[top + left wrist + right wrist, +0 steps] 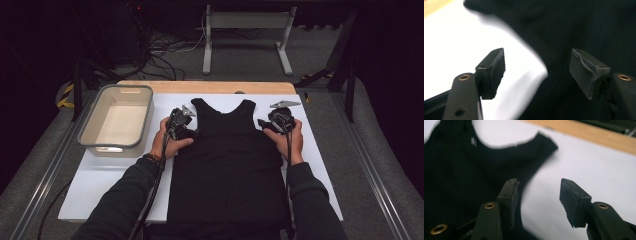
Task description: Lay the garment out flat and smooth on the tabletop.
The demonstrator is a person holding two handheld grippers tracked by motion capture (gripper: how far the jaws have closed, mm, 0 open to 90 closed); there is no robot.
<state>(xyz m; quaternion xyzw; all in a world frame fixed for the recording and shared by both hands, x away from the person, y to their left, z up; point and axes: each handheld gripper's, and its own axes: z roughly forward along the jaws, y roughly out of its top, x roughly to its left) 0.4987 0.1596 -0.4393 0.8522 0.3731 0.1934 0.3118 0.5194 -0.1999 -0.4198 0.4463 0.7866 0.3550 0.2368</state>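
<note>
A black sleeveless top (pixel 227 160) lies flat on the white table cover (pixel 320 150), neck pointing away from me. My left gripper (pixel 190 131) sits at the top's left armhole, and in the left gripper view its jaws (pixel 537 53) stand open over the hem edge of the top (pixel 586 25), gripping nothing. My right gripper (pixel 263 125) is at the right armhole. In the right gripper view it (pixel 539 182) is open too, with one jaw over the black cloth (pixel 461 175) and the other over the white cover (pixel 599 175).
A clear plastic bin (pixel 116 88) stands at the table's left side, beside my left hand. The wooden table edge (pixel 205 86) runs along the back. Beyond it, a white frame (pixel 247 30) and loose cables (pixel 165 50) are on the floor.
</note>
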